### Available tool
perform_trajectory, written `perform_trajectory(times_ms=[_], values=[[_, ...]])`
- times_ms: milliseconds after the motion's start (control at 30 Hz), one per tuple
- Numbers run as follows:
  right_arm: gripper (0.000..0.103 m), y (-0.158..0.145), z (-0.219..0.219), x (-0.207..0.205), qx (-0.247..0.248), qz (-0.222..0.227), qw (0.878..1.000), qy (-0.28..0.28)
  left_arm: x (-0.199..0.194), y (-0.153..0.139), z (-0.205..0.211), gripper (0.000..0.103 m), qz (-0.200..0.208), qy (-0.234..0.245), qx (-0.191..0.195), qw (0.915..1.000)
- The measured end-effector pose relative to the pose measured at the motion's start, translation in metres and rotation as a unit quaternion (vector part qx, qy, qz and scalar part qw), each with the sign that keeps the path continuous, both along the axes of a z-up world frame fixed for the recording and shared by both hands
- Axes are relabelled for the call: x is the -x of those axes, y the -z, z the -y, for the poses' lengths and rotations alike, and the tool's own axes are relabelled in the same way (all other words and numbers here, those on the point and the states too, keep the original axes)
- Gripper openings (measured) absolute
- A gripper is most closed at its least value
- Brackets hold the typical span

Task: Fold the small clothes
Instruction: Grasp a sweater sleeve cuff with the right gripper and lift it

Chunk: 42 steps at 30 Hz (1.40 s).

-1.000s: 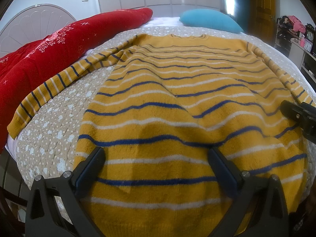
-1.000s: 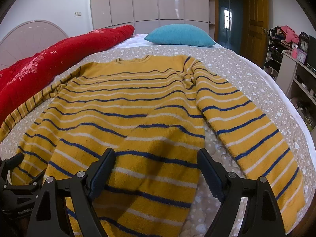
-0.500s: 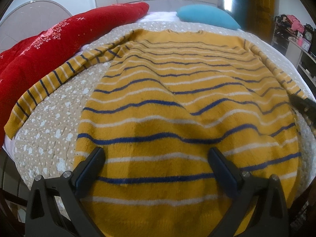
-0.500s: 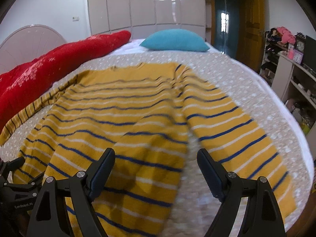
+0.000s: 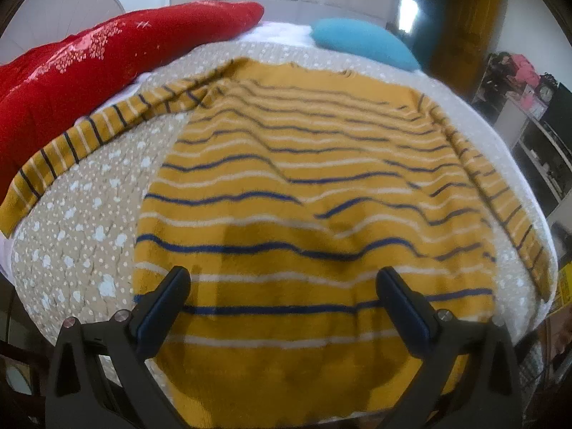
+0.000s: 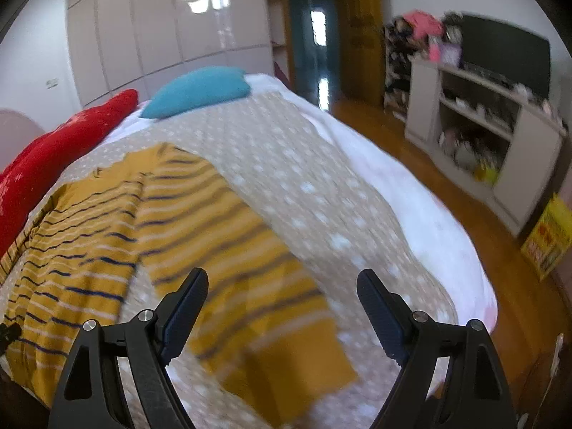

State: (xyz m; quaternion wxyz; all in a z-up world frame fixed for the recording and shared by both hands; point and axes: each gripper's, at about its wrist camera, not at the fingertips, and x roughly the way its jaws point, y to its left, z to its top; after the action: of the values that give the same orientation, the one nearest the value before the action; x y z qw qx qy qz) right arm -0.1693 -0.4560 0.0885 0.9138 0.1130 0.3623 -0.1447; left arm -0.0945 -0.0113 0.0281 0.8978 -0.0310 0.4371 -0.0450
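Observation:
A yellow sweater (image 5: 304, 193) with blue and white stripes lies flat on the bed, hem toward me, both sleeves spread out. My left gripper (image 5: 282, 300) is open and empty, hovering over the hem at the middle. In the right wrist view the sweater (image 6: 89, 236) lies at the left and its right sleeve (image 6: 250, 268) runs down toward me. My right gripper (image 6: 282, 304) is open and empty above the sleeve's cuff end.
The bed has a beige dotted quilt (image 6: 304, 186). A red blanket (image 5: 89, 60) lies along the left side and a blue pillow (image 5: 361, 43) at the head. A white shelf unit (image 6: 482, 121) and wooden floor (image 6: 518, 286) are to the right of the bed.
My right gripper has swung right, from over the sweater's body to over the right sleeve and bed edge. My left gripper has shifted slightly; the right gripper has left its view.

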Motion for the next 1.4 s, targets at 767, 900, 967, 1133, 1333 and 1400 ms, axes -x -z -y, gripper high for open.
perform_trajectory(times_ms=[767, 900, 967, 1133, 1333, 1400], values=[[0.009, -0.041, 0.106, -0.048, 0.028, -0.026, 0.998, 0.046, 0.002, -0.028, -0.031, 0.103, 0.035, -0.031, -0.001, 0.9989], [0.009, -0.047, 0.153, -0.074, 0.007, -0.042, 0.994, 0.1, -0.001, -0.033, -0.045, 0.103, 0.042, -0.046, 0.003, 0.9981], [0.009, -0.047, 0.153, -0.09, 0.006, -0.053, 0.993, 0.108, -0.008, -0.035, -0.051, 0.103, 0.043, -0.049, 0.002, 0.9979], [0.009, -0.059, 0.104, -0.137, -0.022, -0.042, 0.997, 0.056, -0.036, -0.045, -0.054, 0.103, 0.069, -0.034, -0.016, 0.9969], [0.009, -0.079, -0.001, -0.191, -0.069, -0.034, 0.995, -0.062, -0.097, -0.048, -0.062, 0.103, 0.09, -0.029, 0.015, 0.9954], [0.009, -0.08, -0.038, -0.215, -0.096, -0.038, 0.99, -0.096, -0.117, -0.049, -0.07, 0.103, 0.091, -0.034, 0.056, 0.9938]])
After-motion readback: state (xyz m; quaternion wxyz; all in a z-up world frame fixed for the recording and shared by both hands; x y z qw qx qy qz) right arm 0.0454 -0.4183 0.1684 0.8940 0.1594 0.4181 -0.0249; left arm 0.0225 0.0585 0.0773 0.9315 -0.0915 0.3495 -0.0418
